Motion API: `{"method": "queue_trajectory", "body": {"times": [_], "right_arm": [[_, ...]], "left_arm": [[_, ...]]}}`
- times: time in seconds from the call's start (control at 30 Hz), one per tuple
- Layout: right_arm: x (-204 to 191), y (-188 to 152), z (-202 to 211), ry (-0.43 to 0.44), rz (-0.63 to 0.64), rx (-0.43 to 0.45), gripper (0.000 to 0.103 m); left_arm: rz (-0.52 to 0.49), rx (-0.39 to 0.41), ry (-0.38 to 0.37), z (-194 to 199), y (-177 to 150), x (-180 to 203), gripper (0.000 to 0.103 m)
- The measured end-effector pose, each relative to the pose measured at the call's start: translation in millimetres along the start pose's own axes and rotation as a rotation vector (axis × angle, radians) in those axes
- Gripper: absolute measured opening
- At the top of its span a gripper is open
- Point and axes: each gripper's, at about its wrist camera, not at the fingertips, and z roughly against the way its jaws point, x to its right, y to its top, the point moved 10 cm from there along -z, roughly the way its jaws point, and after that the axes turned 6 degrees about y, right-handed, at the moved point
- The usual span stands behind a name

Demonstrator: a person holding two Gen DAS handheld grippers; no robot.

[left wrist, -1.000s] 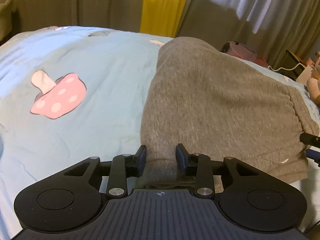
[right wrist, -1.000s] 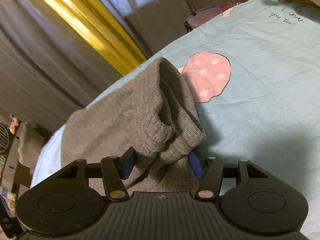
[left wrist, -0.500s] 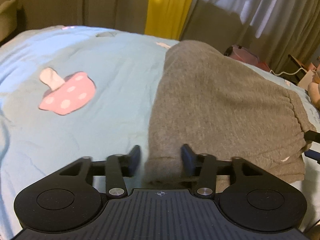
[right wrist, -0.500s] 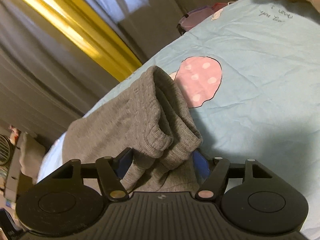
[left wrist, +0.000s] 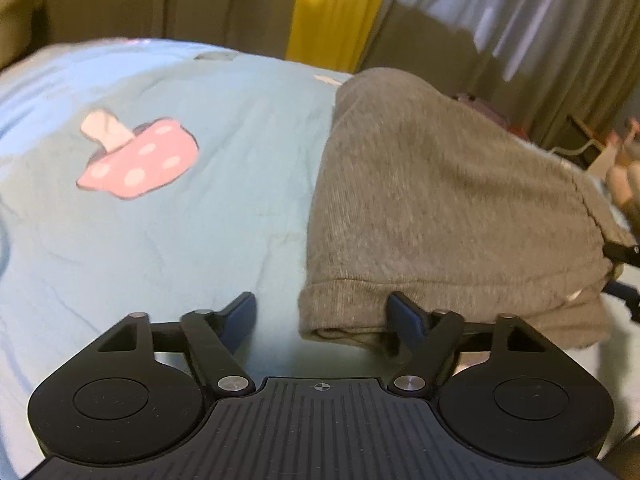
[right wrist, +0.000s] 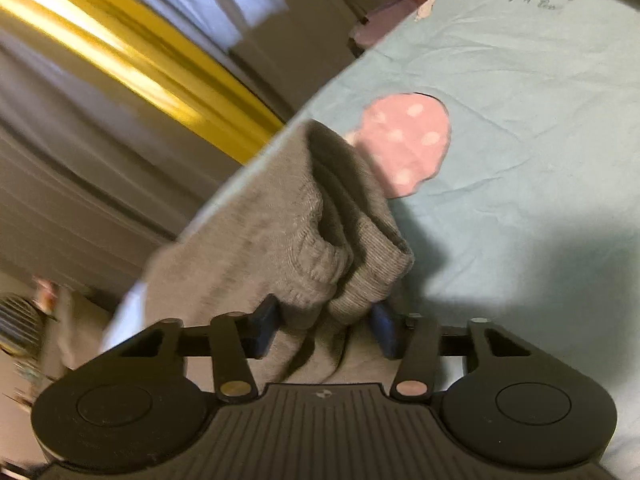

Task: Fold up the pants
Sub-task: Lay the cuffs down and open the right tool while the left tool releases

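While the grey pants [left wrist: 440,208] lie folded on the blue bedsheet [left wrist: 180,240], my left gripper [left wrist: 322,312] stands spread wide, gripping nothing; my right gripper [right wrist: 326,322] has 2 fingers apart around bunched cuffs.

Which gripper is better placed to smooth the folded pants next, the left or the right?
Probably the left. The left gripper is open and free beside the gray pants, while the right gripper has bunched fabric between its fingers.

Home bedrm, bed w/ mushroom-print sheet [left wrist: 160,220], curtains [left wrist: 328,12] behind
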Motion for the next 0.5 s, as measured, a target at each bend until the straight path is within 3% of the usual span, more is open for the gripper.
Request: {"method": "queue_trajectory", "body": {"times": [0.17,0.23,0.3,0.37,0.43,0.47,0.5], "right_arm": [[-7,-7,16,0.043,-0.045,0.030,0.045],[-6,-6,14,0.040,-0.031,0.035,0.047],[5,-3,5,0.014,-0.076,0.031,0.059],[12,-2,-9,0.023,-0.105,0.008,0.064],[12,-4,-18,0.006,-0.103,-0.010,0.057],[9,-3,-17,-0.018,-0.076,-0.005,0.049],[4,-3,-14,-0.013,-0.056,0.001,0.045]], "left_arm": [[0.062,0.004,-0.045,5,3,-7,0.049],[0.067,0.004,-0.048,5,4,-7,0.049],[0.070,0.001,-0.044,3,5,-6,0.054],[0.083,-0.014,-0.036,-1,4,-7,0.055],[0.079,-0.012,-0.035,-1,4,-5,0.053],[0.069,-0.001,-0.043,1,5,-5,0.039],[0.061,0.002,-0.060,3,5,-3,0.037]]}}
